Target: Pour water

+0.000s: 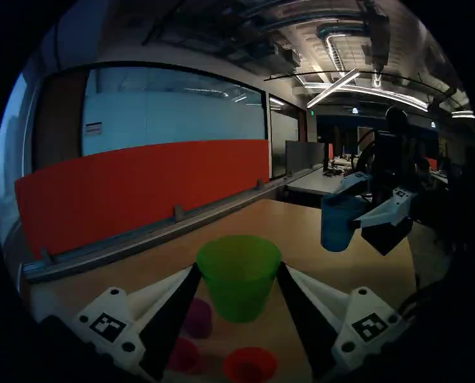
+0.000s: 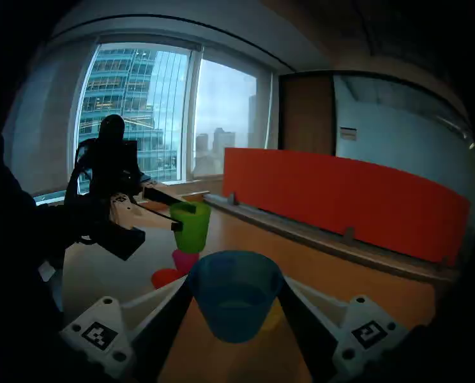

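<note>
Left hand-held gripper (image 1: 239,268), clamped on one green cup (image 1: 239,290)

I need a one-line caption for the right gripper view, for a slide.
Right tool holds a blue cup, facing the left tool holding a green cup over the table.

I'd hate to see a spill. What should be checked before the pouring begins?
1. Grip of left tool on green cup: ok.
2. Grip of right tool on blue cup: ok.
3. Both cups upright: ok.
4. Blue cup holds water: ok, a level shows.
5. Blue cup above green cup: not ok, they are apart.
6. Green cup's inside empty: cannot tell.
</note>
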